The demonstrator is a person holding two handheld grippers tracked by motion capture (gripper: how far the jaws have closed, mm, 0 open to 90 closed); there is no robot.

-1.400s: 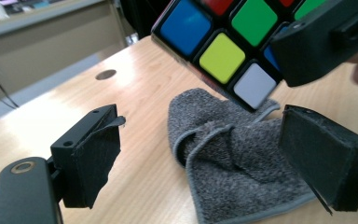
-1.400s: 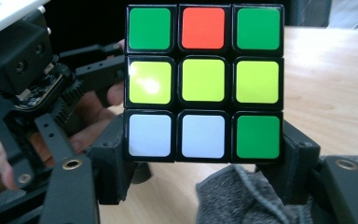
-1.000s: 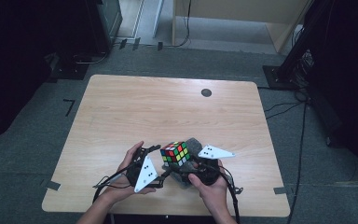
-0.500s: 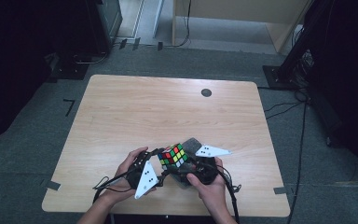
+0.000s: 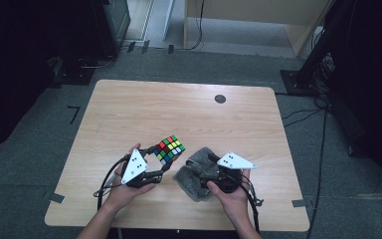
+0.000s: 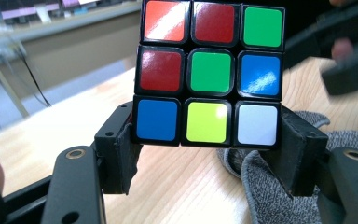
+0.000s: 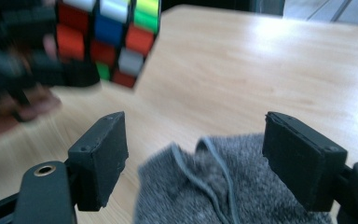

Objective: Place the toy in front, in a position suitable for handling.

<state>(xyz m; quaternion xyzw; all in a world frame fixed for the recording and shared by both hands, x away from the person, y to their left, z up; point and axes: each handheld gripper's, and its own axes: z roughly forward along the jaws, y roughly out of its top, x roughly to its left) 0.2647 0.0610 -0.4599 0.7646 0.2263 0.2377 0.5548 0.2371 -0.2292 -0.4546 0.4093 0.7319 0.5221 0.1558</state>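
A crumpled grey knitted cloth (image 5: 199, 174) lies on the pale wood-grain tabletop (image 5: 129, 114) just right of the puzzle cube (image 5: 169, 150), between the two hands; a small dark round disc (image 5: 220, 98) sits well apart near the far edge. The left tongs (image 6: 205, 140) clamp the glossy, square-stickered cube by its lower layer, lifted off the tabletop and tilted onto a corner in the high view. The right tongs (image 7: 214, 154) stand wide open, empty, straddling the soft cloth.
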